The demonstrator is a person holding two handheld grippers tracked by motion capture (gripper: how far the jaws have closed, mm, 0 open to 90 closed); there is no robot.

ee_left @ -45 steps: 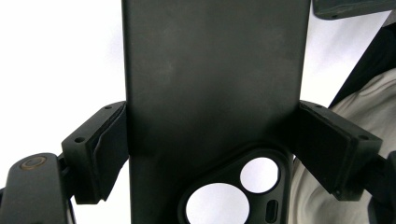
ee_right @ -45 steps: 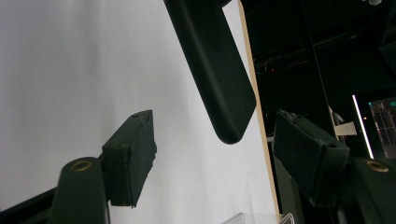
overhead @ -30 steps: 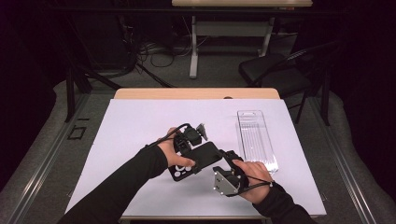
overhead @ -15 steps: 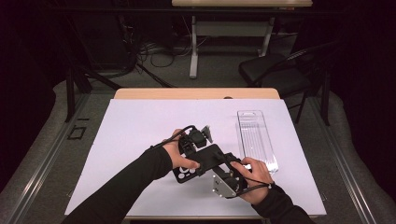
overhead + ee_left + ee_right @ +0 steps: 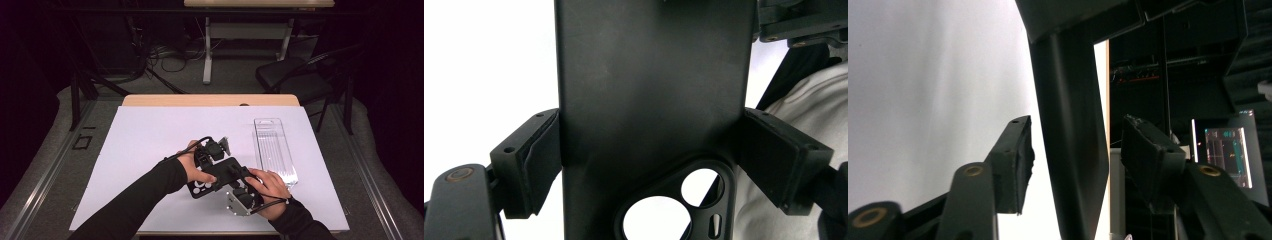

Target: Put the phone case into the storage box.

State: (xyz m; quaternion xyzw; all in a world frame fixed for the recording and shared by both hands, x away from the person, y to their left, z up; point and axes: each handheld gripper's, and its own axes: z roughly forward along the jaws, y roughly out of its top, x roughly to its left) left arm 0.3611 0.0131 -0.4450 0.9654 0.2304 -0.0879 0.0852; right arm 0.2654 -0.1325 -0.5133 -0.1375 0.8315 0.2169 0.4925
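Phone case (image 5: 220,176) is up off the tabletop (image 5: 150,140) right now, sitting between the two tongs near the person's edge. Compared with a second ago the right tongs (image 5: 239,186) have slid in closer, so the two hands are nearly bunched together over the case, which to me looks like a handover or a two-handed regrip in progress. The left tongs (image 5: 646,150) are clamped across the case's width, pads pressing both long edges just above the camera cutout (image 5: 676,205). From the right gripper view the right tongs (image 5: 1075,165) are apart, with the thin edge of the case (image 5: 1073,150) standing between the pads and a gap on each side, so nothing's pinched there yet. Room-wise: loads of bare white tabletop to the left of the left tongs and beyond both, so swinging the case that way is easy. Beyond the right tongs and off to their right there's a clear plastic tray (image 5: 274,150), near but not touching, so I'd watch that side. The tabletop's near edge is close behind both hands too.
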